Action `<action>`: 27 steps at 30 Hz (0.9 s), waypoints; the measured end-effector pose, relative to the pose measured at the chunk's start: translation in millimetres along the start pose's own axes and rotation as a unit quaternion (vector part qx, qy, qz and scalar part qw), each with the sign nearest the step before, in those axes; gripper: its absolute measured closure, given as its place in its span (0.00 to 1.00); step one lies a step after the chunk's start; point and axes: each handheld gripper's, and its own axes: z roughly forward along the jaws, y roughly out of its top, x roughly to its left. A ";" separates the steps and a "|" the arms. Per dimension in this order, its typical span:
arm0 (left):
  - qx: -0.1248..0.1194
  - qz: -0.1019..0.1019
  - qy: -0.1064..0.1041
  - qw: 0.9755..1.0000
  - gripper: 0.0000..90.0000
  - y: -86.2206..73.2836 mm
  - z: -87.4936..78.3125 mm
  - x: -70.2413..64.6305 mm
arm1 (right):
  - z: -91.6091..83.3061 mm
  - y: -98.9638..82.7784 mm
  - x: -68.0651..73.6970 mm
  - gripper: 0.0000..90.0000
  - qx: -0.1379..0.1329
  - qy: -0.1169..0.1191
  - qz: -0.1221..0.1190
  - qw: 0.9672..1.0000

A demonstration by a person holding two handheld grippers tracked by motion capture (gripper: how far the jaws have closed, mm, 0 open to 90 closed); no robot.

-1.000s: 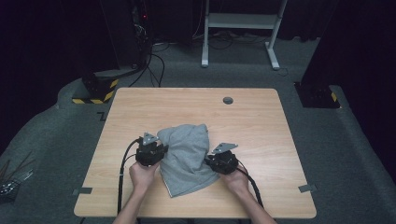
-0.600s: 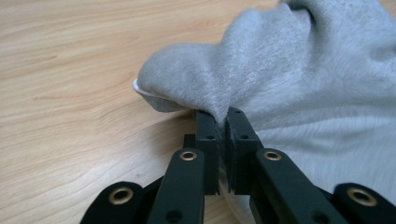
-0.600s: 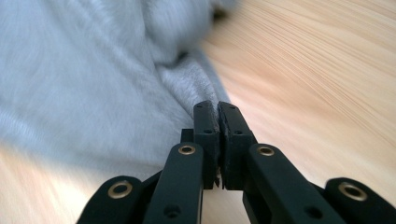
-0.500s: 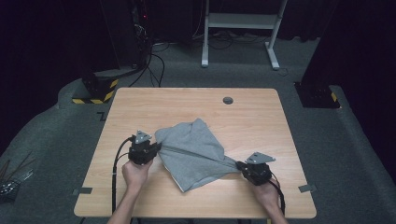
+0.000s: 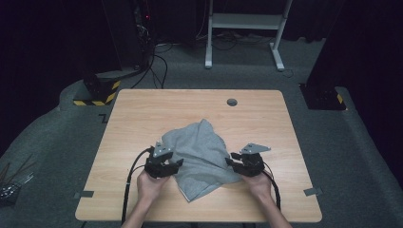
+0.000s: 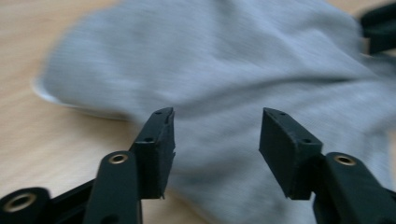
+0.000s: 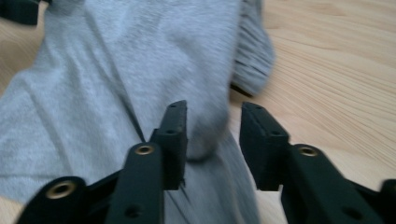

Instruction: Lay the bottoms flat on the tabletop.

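- High view: a crumpled grey cloth [image 5: 202, 156] lies on the wooden table [image 5: 142, 114], near the person's edge. The left gripper [image 5: 177, 164] and the right gripper [image 5: 230, 162] touch its two sides.
- Left gripper view: the jaws are wide apart, with the cloth [image 6: 224, 70] in front of them.
- Right gripper view: the jaws are apart, with a fold of cloth [image 7: 140, 70] between them.
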 end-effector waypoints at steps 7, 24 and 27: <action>0.039 0.009 0.007 0.999 0.47 -3.0 29.8 -4.9 | 7.6 10.2 9.1 0.96 -0.005 0.019 -0.026 0.999; 0.002 0.018 0.009 1.000 0.40 -3.2 6.9 -7.8 | -0.2 17.8 4.5 0.78 -0.018 0.023 -0.001 1.000; 0.018 0.038 -0.015 0.999 0.32 -8.6 14.5 -23.5 | 8.8 13.0 3.0 0.68 -0.004 0.011 0.014 1.000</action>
